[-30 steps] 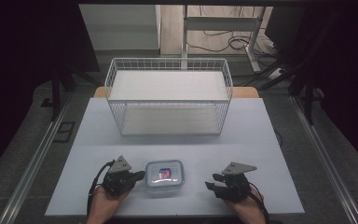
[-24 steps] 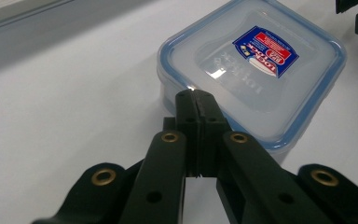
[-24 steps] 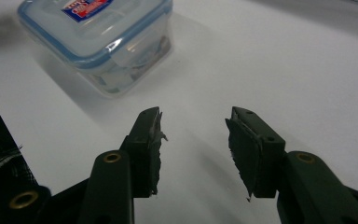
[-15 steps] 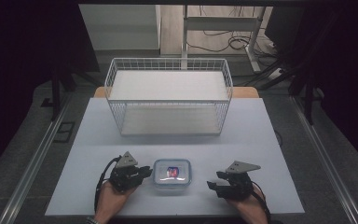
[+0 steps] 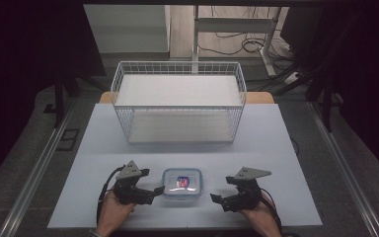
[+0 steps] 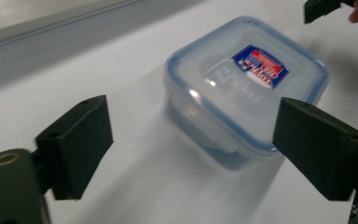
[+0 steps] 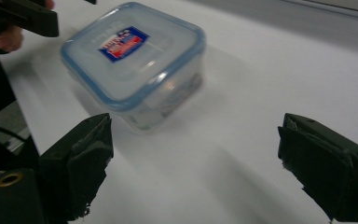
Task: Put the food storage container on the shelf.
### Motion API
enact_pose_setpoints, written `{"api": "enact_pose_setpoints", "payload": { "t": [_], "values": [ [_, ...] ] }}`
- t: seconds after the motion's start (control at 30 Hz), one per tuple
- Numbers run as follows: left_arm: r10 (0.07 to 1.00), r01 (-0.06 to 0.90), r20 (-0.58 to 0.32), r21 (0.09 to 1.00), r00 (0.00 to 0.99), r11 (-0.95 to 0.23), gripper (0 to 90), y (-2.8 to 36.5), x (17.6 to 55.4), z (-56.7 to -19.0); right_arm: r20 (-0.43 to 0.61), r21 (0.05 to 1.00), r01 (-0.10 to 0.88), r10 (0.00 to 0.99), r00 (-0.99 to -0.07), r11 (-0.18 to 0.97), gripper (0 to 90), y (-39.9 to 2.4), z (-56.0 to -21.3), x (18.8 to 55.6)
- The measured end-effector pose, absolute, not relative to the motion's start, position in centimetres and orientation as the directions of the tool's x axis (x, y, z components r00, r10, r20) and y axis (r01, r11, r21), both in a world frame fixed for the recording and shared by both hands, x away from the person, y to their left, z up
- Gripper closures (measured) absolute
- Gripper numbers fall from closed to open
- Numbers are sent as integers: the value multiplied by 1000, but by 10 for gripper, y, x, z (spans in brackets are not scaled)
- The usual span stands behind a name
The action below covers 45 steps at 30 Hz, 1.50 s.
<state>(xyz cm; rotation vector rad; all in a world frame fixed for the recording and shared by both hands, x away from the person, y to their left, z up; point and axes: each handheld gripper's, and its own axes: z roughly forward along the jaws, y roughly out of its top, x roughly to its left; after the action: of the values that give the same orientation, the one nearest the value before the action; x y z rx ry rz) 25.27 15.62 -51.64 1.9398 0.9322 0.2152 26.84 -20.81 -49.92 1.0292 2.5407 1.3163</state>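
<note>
A clear square food box with a blue-rimmed lid and a red-and-blue label point(image 5: 181, 183) sits on the white table point(image 5: 276, 148) near its front edge. My left gripper point(image 5: 154, 192) is just left of the box. Its jaws have just been opening and now stand wide. In the left gripper view the box point(image 6: 242, 88) lies ahead of the left gripper point(image 6: 193, 140), untouched. My right gripper point(image 5: 219, 195) is a short way right of the box, and its jaws have also just been opening. In the right gripper view the box point(image 7: 133, 60) lies to the upper left, clear of the right gripper point(image 7: 196, 154).
A white wire basket point(image 5: 177, 107) stands at the middle back of the table. Metal rails run along both table sides. A desk frame and cables lie on the floor beyond. Bare tabletop stretches between basket and box.
Both grippers' jaws have opened. The box has shifted slightly to the right and now sits free between the two grippers.
</note>
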Motion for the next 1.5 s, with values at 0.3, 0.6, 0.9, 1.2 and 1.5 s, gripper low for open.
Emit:
{"api": "enact_pose_setpoints", "payload": {
  "t": [0.3,0.6,0.9,1.2,1.5],
  "values": [
    [671,567,-271,778,690,-269,39,149,269,-508,228,743,531,593,-772,406,17,-174,-492,282],
    [625,617,-345,734,700,-285,22,134,284,-521,306,662,594,559,-771,457,29,-148,-498,299],
    [587,622,-325,661,742,-420,93,121,267,-528,352,601,603,504,-789,525,146,-143,-515,297],
    [530,641,-414,672,740,-370,241,134,263,-525,417,616,643,504,-756,455,270,-158,-509,300],
    [522,673,-490,697,698,-246,520,154,263,-524,430,644,635,484,-762,426,472,-169,-503,299]
  ]
}}
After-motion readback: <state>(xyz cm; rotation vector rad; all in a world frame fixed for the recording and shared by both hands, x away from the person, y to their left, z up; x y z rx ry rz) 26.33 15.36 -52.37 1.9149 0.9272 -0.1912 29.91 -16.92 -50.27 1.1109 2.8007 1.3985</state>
